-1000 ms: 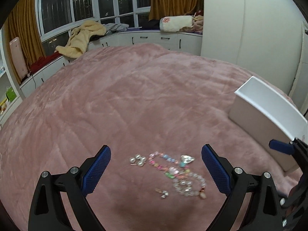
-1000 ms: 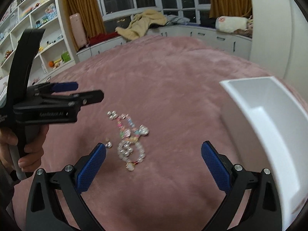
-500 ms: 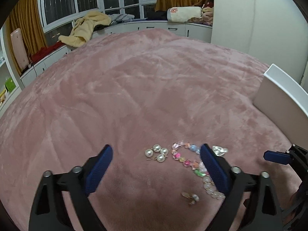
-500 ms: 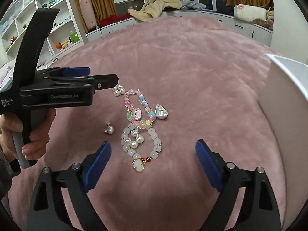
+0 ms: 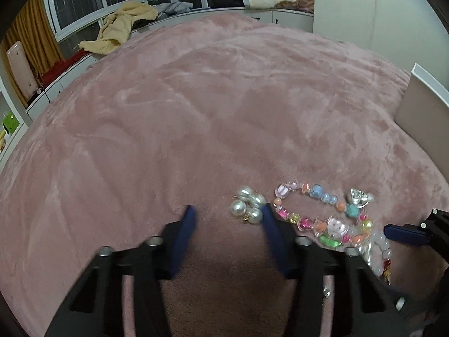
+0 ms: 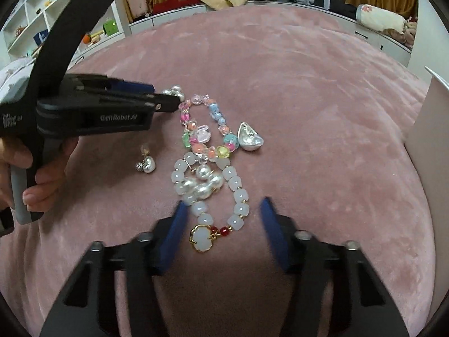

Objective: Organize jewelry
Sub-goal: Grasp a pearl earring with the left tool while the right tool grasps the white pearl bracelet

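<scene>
Both claws have dropped close to the jewelry on the pink bed (image 5: 196, 118) and narrowed since the earlier frames. Left claw (image 5: 228, 219), fingers apart and empty, has the pearl earring cluster (image 5: 248, 205) just ahead, touching its right-hand finger. Right claw (image 6: 221, 210), also apart and empty, straddles the white bead bracelet (image 6: 235, 193) near its pendant. With the colourful bead bracelet (image 6: 207, 134) and loose pearls overlapping that bracelet, a pinch risks dragging neighbours along; on plush fabric, smooth beads may also slip free. White box (image 6: 435, 129) waits at the right.
</scene>
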A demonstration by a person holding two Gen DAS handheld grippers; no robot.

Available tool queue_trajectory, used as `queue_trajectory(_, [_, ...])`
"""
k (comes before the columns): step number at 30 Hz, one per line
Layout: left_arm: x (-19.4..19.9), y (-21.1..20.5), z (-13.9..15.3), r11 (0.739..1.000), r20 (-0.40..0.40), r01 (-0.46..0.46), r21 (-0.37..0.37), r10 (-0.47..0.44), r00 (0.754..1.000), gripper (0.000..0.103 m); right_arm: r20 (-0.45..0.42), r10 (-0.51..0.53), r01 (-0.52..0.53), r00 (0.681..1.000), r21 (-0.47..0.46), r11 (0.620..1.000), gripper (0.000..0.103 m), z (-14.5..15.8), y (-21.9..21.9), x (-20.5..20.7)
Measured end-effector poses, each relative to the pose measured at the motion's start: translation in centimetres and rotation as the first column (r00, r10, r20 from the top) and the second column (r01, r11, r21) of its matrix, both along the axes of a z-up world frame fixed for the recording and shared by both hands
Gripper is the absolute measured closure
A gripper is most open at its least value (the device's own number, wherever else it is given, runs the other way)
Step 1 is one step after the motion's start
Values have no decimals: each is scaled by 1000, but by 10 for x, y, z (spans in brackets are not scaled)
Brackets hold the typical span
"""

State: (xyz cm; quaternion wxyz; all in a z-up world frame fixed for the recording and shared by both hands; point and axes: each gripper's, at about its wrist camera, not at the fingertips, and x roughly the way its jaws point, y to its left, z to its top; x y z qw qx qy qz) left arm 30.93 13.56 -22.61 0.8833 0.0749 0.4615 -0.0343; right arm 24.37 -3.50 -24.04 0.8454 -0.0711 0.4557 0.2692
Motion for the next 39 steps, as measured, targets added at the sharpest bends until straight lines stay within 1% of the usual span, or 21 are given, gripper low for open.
queue_trajectory(1, [0, -2, 0, 1000, 1, 10, 6, -10, 1000, 71, -4, -1, 1, 1000, 7, 1000, 71, 0, -1, 1])
queue_trajectory(2, [0, -4, 1, 1000, 0, 16, 11, -16, 1000, 79, -5, 0, 1, 1000, 10, 1000, 73, 1, -1, 1])
queue_trajectory(4, [-1, -7, 4, 1000, 2, 26, 16, -26, 1000, 80, 1, -2, 2, 1000, 7, 1000, 82, 3, -2, 1])
queue_trajectory(5, [-2, -8, 6, 999, 5, 31, 18, -31, 1000, 81, 2, -3, 3, 1000, 8, 1000, 83, 4, -3, 1])
queue_trajectory(7, [-3, -10, 9, 999, 2, 40, 22, -40, 999, 86, 1, -7, 7, 1000, 12, 1000, 83, 6, -5, 1])
queue_trajectory(10, [-7, -10, 15, 999, 9, 47, 23, -47, 999, 86, 7, -13, 13, 1000, 17, 1000, 88, 9, -6, 2])
queue_trajectory(11, [-8, -10, 17, 999, 10, 48, 24, -49, 999, 86, 12, -16, 16, 1000, 22, 1000, 88, 10, -8, 2])
queue_trajectory(13, [-11, -9, 21, 998, 10, 50, 27, -50, 999, 86, 18, -23, 22, 1000, 52, 998, 92, 16, -12, 2])
queue_trajectory(18, [-15, -8, 25, 998, 4, 57, 41, -57, 998, 86, 20, -54, 51, 998, 124, 991, 92, 29, -28, 5])
queue_trajectory(20, [-15, -8, 26, 997, 6, 56, 48, -57, 998, 86, 25, -63, 59, 998, 138, 989, 92, 35, -33, 4])
queue_trajectory(23, [-17, -9, 29, 998, 11, 47, 29, -48, 999, 86, 36, -87, 80, 996, 172, 982, 92, 44, -41, 6])
queue_trajectory(27, [-21, -11, 33, 998, 18, 51, 37, -52, 998, 86, 47, -109, 98, 993, 194, 976, 92, 51, -50, 9])
queue_trajectory(31, [-29, -8, 50, 998, 41, 53, 28, -54, 998, 86, 55, -127, 111, 990, 233, 966, 92, 61, -59, 8])
queue_trajectory(33, [-33, -6, 59, 999, 52, 49, 15, -50, 997, 86, 40, -135, 119, 990, 282, 952, 92, 66, -66, 8])
queue_trajectory(34, [-37, -6, 64, 999, 59, 48, 20, -49, 997, 86, 25, -138, 122, 990, 323, 938, 92, 70, -70, 8])
queue_trajectory(36, [-44, -6, 72, 999, 70, 42, 15, -43, 997, 86, 26, -129, 112, 991, 355, 928, 92, 77, -73, 5])
queue_trajectory(38, [-53, -6, 76, 999, 70, 33, -2, -33, 997, 93, 23, -116, 100, 993, 367, 925, 92, 82, -74, 1])
queue_trajectory(39, [-59, -6, 78, 999, 70, 31, -11, -30, 997, 93, 22, -112, 96, 993, 369, 924, 92, 85, -75, -1])
